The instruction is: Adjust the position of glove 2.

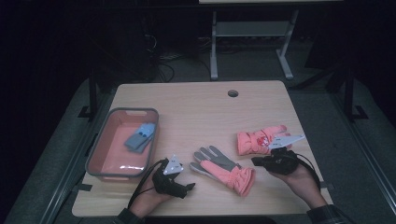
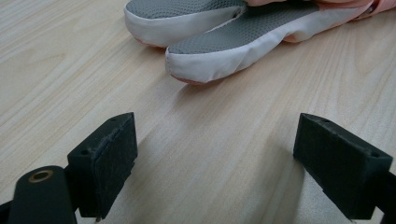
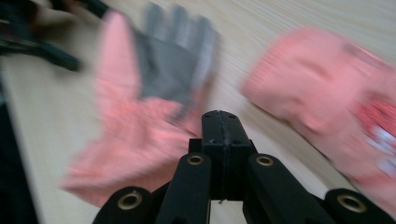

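Left gripper (image 2: 215, 158), jaws wide and empty, faces grey glove fingertips (image 2: 224, 56), cuff cut off; right gripper (image 3: 219, 126), jaws pressed together, empty, blurred above both pink gloves (image 1: 223, 169) mid-table; bare wood around.

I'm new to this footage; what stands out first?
Two pink gloves lie on the wooden table, one palm-up showing grey, between the person's claws. The left claw is open near its fingertips; the right claw is shut. A pink bin at left holds something blue.
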Tool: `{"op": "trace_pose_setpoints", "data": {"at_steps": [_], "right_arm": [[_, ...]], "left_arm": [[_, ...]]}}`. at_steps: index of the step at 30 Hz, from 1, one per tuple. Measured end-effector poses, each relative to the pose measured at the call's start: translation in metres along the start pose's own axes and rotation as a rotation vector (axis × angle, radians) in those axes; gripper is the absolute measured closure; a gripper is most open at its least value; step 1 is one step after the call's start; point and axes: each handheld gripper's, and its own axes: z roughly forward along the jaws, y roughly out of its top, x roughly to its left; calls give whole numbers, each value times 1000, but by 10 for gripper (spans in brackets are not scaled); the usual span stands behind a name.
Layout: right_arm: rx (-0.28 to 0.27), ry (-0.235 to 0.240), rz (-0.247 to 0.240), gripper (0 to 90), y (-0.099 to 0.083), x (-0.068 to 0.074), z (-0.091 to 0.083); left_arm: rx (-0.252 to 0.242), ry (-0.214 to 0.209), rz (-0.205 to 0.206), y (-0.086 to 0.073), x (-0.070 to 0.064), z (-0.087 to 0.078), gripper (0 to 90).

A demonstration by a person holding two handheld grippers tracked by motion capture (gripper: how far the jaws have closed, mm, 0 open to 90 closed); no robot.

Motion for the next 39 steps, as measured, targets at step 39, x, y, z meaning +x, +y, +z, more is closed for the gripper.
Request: {"op": "trace_pose_setpoints", "data": {"at_steps": [39], "right_arm": [[23,-288,195,898,20,-122,36]], "left_arm": [[4,1,6,1,1,0,129]]}}
